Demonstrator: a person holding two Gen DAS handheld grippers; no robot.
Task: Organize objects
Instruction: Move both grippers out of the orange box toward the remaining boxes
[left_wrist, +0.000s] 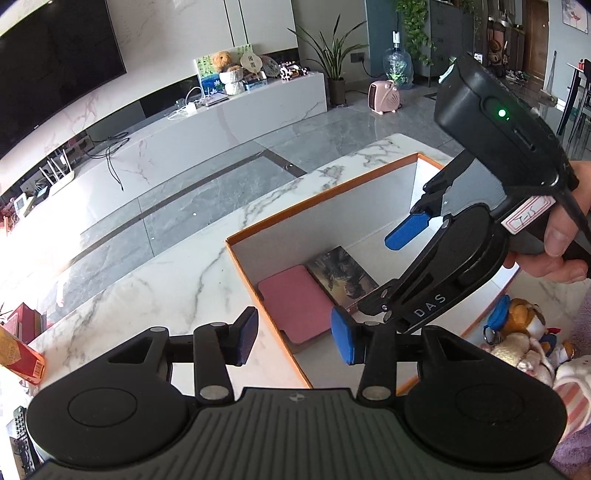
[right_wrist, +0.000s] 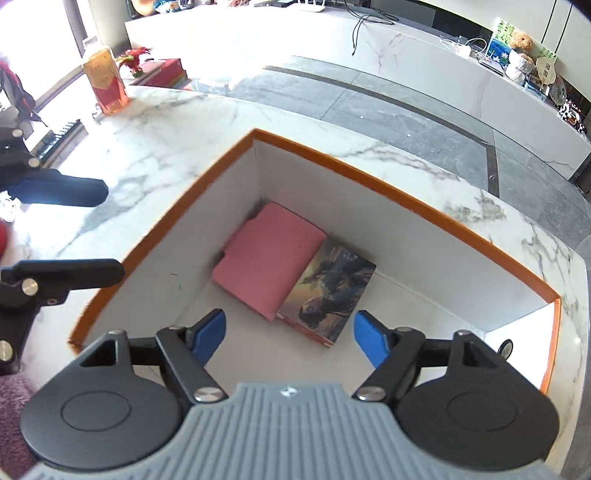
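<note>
Right wrist view: my right gripper (right_wrist: 290, 334) hangs spread and empty over the orange box (right_wrist: 373, 176), pink case (right_wrist: 267, 258) and book (right_wrist: 327, 286) inside. Left gripper (left_wrist: 295, 341) likewise spread, empty. Between placements; next needs the plush toys (left_wrist: 517, 336) beside the box.

Left black plastic claw (left_wrist: 293, 341) with blue rubber pads, silver screws, ribbed grey body; right black claw (right_wrist: 290, 338) stamped "DAS", green light, black cable; bare-skinned hand (left_wrist: 565, 240); lilac sleeve.
</note>
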